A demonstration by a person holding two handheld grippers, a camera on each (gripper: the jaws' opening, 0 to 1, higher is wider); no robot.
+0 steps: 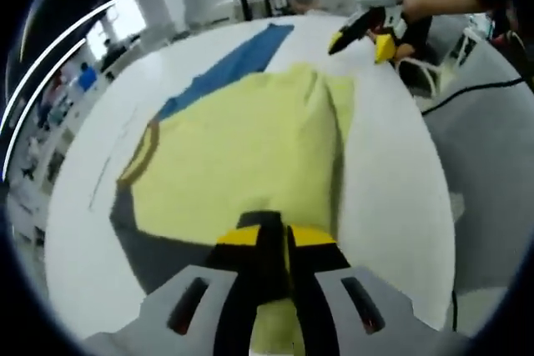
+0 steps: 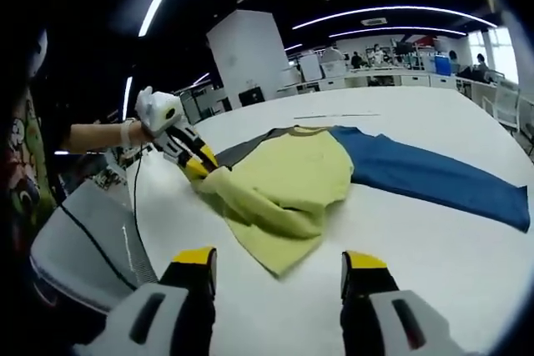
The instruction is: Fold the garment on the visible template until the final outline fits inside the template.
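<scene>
Left tongs (image 1: 274,238) clench the shirt (image 1: 242,164) hem; right tongs (image 2: 279,268) hang released. Pulling unevenly could drag the shirt off the template (image 2: 434,177).

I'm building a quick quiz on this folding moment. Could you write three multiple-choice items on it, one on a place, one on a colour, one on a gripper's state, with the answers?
1. Where does the yellow garment lie?
A. On the white table
B. On a chair
C. On the floor

2. What colour is the cloth spread beside the garment?
A. Red
B. Blue
C. Black

3. How does the right gripper stand?
A. Shut on the garment
B. Shut on nothing
C. Open, holding nothing

Answers:
1 A: the garment spreads over the white tabletop in both views.
2 B: a long blue piece runs out from under the yellow.
3 C: in the right gripper view its jaws stand wide apart over bare table, while the left gripper is shut on the garment's edge.
</scene>
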